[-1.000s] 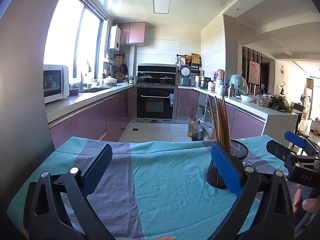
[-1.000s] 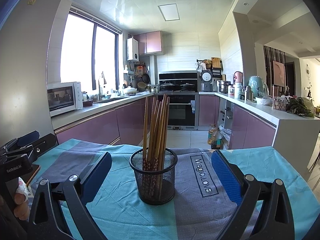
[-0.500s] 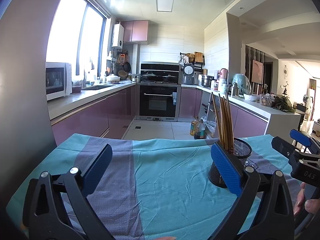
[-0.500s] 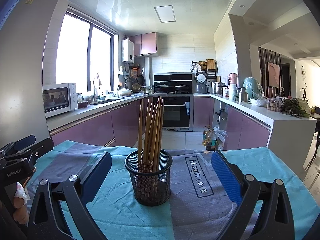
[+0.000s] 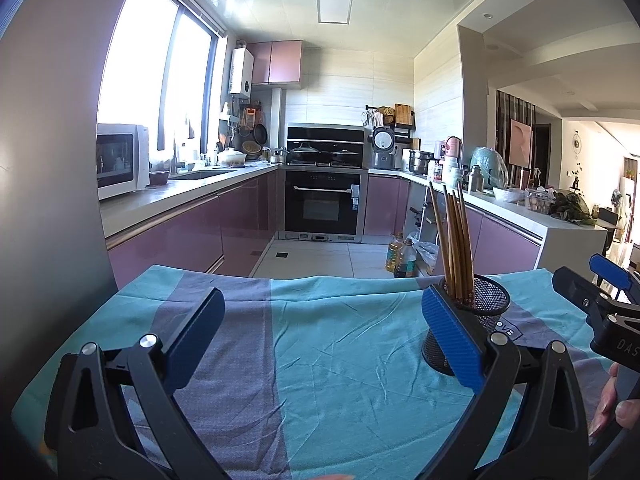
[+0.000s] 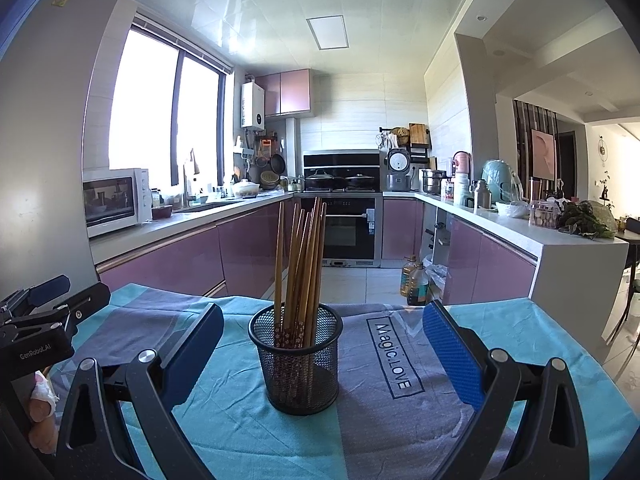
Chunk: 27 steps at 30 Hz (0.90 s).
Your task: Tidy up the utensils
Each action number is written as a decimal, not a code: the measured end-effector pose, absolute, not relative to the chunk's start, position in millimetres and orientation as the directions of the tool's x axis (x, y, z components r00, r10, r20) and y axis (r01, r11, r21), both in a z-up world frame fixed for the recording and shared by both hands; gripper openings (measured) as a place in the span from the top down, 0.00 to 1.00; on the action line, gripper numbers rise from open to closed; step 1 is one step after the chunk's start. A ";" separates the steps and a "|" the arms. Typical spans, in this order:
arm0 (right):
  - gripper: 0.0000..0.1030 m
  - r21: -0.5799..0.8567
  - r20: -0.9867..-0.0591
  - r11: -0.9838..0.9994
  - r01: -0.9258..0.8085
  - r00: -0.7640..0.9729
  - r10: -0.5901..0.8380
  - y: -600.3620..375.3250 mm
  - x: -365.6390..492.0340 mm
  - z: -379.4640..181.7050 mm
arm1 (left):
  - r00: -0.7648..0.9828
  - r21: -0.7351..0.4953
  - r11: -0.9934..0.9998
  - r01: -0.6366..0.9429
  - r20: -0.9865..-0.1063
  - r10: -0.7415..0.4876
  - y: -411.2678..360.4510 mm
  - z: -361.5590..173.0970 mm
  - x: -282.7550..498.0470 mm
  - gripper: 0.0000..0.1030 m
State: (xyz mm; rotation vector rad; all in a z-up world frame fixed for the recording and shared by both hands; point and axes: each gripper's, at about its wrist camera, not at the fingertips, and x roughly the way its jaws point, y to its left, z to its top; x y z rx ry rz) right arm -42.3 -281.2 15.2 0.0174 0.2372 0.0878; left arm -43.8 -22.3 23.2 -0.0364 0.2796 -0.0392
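A black mesh cup (image 6: pixel 297 362) stands upright on the teal and grey tablecloth (image 6: pixel 380 420), holding several brown wooden chopsticks (image 6: pixel 301 264). My right gripper (image 6: pixel 322 350) is open, its blue pads wide apart on either side of the cup without touching it. In the left wrist view the same mesh cup (image 5: pixel 486 312) sits behind my right pad, its chopsticks (image 5: pixel 454 240) leaning slightly left. My left gripper (image 5: pixel 322 338) is open over bare tablecloth (image 5: pixel 320 360), with nothing between its fingers. Each gripper shows at the edge of the other's view, held by a hand.
Beyond the table's far edge lies a kitchen with purple cabinets, an oven (image 6: pixel 344 228), a microwave (image 6: pixel 114 200) at left and a cluttered counter (image 6: pixel 540 232) at right. Oil bottles (image 6: pixel 416 282) stand on the floor. Printed lettering (image 6: pixel 394 356) marks the cloth right of the cup.
Both views have tilted and shifted slightly; the cup sits a little further right in the left wrist view and lower in the right wrist view. Both grippers stay open.
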 end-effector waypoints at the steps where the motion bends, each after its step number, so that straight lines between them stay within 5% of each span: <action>1: 0.06 0.027 -0.233 0.996 -0.084 0.968 0.089 -281.2 -42.3 15.5 | 0.961 -0.041 0.999 0.034 -0.275 -0.044 -21.9 23.2 -43.8 0.05; 27: 0.06 0.035 -0.236 0.996 -0.083 0.968 0.089 -281.9 -42.3 16.6 | 0.963 -0.041 0.998 0.038 -0.266 -0.047 -24.2 25.2 -45.1 0.06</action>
